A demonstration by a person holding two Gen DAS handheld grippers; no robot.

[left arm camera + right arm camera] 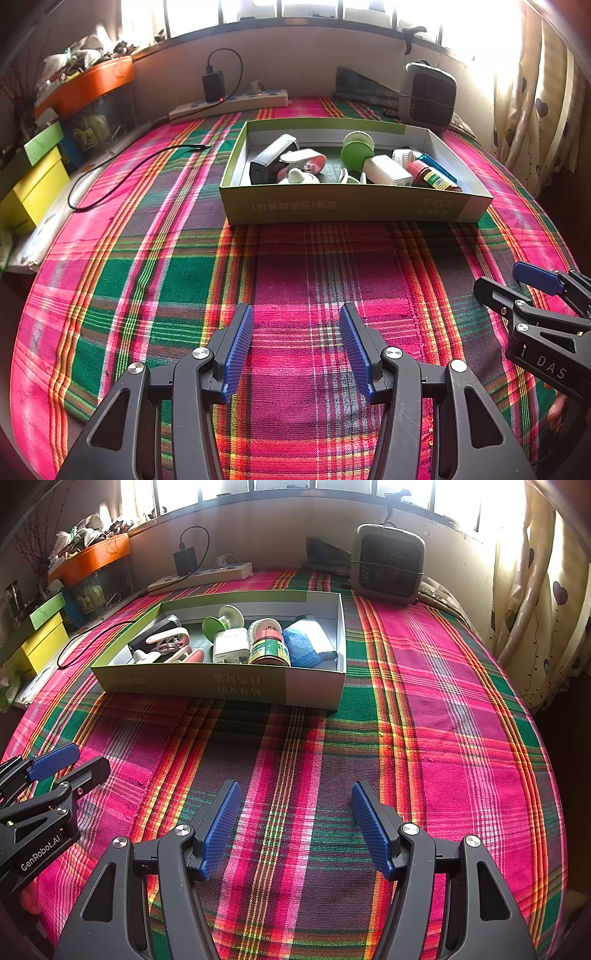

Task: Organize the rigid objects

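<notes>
A green and white cardboard box [347, 206] stands on the plaid cloth and also shows in the right wrist view [221, 688]. It holds several items: a green spool [356, 151], a white adapter [388, 170], a brown bottle [432, 175], a pink and white clip [304, 158], a dark case [269, 158], a blue packet [301, 646]. My left gripper [297, 314] is open and empty over the cloth, well short of the box. My right gripper [295, 790] is open and empty, beside the left one.
A power strip [229, 105] with a black charger [213, 85] lies at the back wall. A black cable [122, 177] trails over the cloth. A small grey heater [428, 96] stands back right. Stacked boxes [33, 181] are on the left, curtains [535, 602] on the right.
</notes>
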